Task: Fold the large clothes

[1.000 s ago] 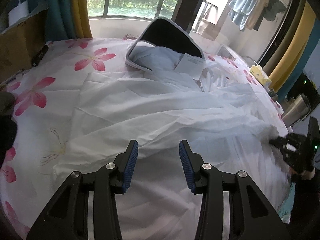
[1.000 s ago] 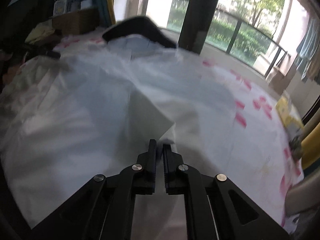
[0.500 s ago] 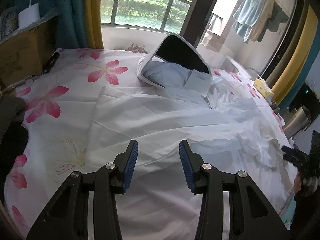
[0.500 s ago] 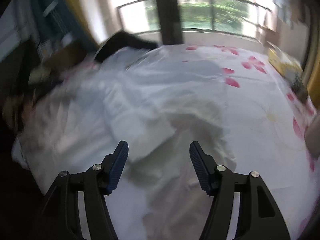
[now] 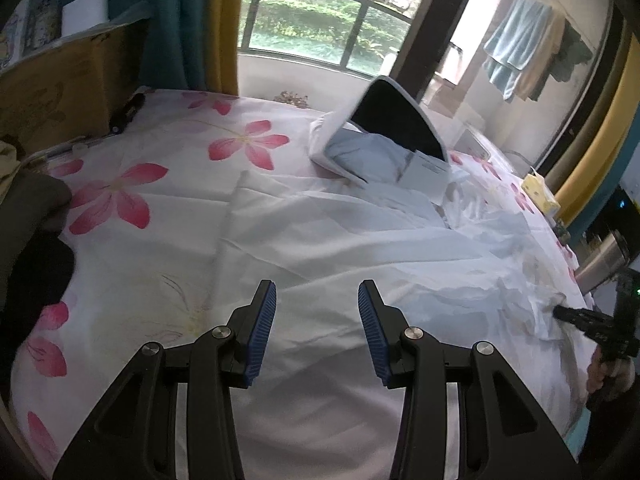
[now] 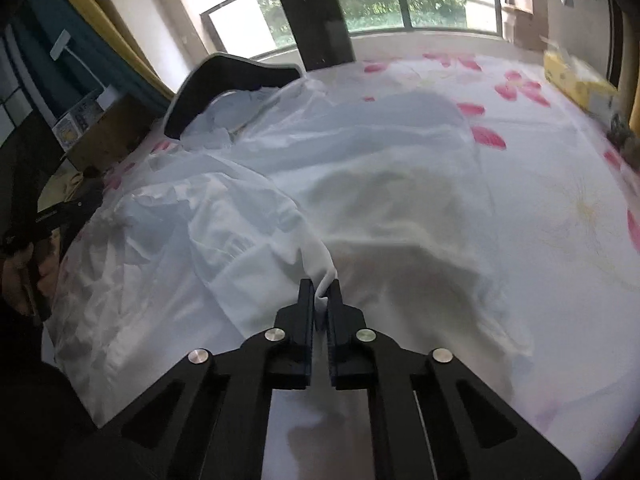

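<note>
A large white garment [image 5: 360, 240] lies crumpled and partly spread over a bed with a pink-flower sheet [image 5: 132, 200]. My left gripper [image 5: 316, 306] hovers open over the garment's near part, and nothing sits between its blue pads [image 5: 262, 320]. My right gripper [image 6: 320, 292] is shut on a raised fold of the white garment [image 6: 260, 216] near the bed's front edge. In the left wrist view the right gripper [image 5: 558, 312] shows at the far right, pinching the bunched cloth there.
A black panel with a white rim [image 5: 392, 128] leans at the head of the garment, with a paper tag [image 5: 424, 176] beside it. A cardboard box [image 5: 52, 92] and dark clothes [image 5: 32, 240] are on the left. A yellow pack [image 5: 540, 196] and a metal flask [image 5: 604, 264] stand at the right.
The right gripper opened wide, rolled, then closed on a fold of the white garment. The left gripper stayed open and drifted sideways, so more of the flowered sheet shows.
</note>
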The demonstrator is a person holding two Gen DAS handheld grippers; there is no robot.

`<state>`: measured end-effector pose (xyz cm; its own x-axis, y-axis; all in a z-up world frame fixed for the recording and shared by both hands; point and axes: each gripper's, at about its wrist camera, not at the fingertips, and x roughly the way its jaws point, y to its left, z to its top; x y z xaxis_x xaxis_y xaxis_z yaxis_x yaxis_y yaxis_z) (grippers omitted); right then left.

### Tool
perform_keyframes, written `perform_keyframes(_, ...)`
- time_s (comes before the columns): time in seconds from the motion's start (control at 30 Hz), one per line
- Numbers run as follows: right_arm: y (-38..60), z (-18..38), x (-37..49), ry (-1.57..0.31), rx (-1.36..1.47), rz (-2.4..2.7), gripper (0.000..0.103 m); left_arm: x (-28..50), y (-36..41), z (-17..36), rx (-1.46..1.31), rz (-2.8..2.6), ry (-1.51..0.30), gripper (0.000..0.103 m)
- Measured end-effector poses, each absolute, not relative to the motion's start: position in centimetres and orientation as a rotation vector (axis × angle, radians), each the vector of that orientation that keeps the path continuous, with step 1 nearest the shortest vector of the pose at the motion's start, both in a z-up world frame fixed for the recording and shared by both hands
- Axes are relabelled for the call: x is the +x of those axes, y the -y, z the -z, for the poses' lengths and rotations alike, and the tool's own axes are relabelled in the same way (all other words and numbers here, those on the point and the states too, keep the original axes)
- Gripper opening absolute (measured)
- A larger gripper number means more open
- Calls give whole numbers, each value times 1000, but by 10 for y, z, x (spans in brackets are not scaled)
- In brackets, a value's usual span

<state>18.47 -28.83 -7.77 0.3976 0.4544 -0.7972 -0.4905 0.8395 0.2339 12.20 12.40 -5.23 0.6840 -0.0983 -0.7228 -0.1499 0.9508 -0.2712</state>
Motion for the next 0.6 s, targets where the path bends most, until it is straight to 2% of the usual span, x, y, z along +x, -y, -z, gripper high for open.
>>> perform_keyframes(0.3, 281, 16, 209, -854, -50, -675, 4, 164, -149, 63, -299, -51, -859, 45)
perform_keyframes(0.6, 270, -4, 263, -806, -143, -673, 4, 195, -160, 69, -324, -60, -861, 45)
